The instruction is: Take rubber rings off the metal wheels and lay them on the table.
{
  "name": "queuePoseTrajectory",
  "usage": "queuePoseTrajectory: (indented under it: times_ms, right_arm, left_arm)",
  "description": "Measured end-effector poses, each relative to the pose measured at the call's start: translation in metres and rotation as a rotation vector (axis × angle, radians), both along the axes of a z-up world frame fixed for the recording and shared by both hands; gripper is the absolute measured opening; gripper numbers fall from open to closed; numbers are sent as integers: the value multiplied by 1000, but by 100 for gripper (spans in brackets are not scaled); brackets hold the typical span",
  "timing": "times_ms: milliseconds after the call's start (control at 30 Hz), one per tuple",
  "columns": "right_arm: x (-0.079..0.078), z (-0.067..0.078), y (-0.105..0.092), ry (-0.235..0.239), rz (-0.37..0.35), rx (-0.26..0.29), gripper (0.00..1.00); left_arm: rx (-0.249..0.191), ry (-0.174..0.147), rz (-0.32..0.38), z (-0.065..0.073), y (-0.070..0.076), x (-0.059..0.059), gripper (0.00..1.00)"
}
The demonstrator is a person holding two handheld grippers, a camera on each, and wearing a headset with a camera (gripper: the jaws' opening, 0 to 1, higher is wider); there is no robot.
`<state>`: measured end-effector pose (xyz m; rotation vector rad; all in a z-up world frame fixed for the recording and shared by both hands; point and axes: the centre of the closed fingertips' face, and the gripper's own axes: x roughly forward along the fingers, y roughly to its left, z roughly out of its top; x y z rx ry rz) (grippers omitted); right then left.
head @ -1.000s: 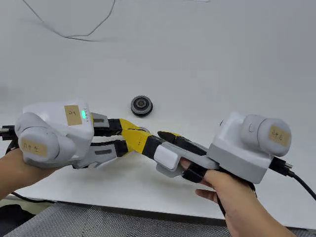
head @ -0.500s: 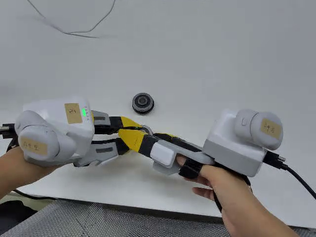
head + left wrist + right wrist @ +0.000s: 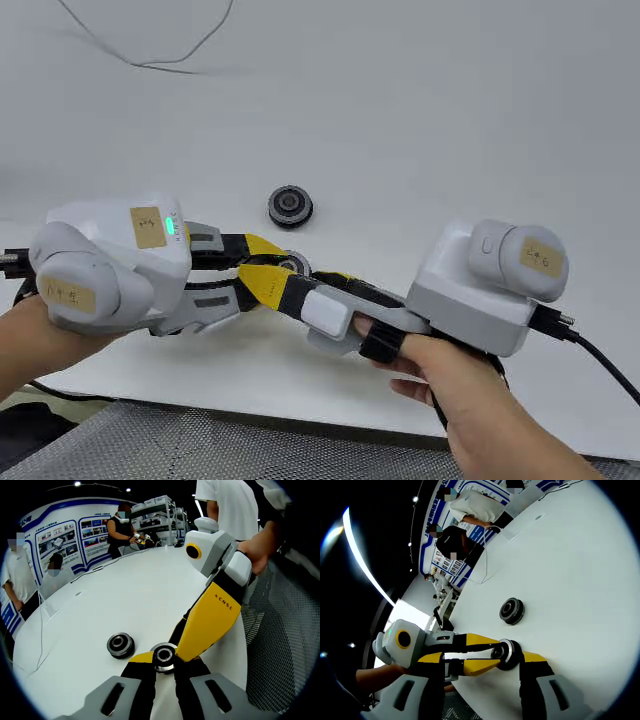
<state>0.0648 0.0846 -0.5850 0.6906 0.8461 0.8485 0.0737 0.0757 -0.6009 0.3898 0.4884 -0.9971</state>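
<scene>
Wheel [image 3: 164, 656]: heavy, rigid; pinched by left fingers [image 3: 141, 658] and right fingers [image 3: 536, 657]. Ring [image 3: 516, 655]: likely soft, stretchy; peel at edge.

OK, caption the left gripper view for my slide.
Left claw grips a metal wheel as the right claw meets it; a second wheel lies beside on the white table.

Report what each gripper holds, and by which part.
Left gripper clamps the near metal wheel by its rim. The right gripper touches that wheel's edge, but its hold is unclear.
</scene>
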Motion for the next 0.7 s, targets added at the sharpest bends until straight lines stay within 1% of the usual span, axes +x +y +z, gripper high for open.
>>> queuePoseTrajectory:
  times_ms: [133,267,333,400,700]
  right_arm:
    - [-2,0,0,8,9,0,60]
    - [-3,1,0,38,7,24,59]
    - [-2,0,-2,64,-3,45,57]
    - [0,0,-4,81,-10,63,55]
    - [0,0,-6,90,-14,73,52]
  left_arm:
    - [1,-1,-1,0,0,0,14]
    - [-1,0,0,1,0,0,14]
    - [-1,0,0,1,0,0,14]
    - [-3,-1,1,1,0,0,14]
    - [-5,0,3,1,0,0,14]
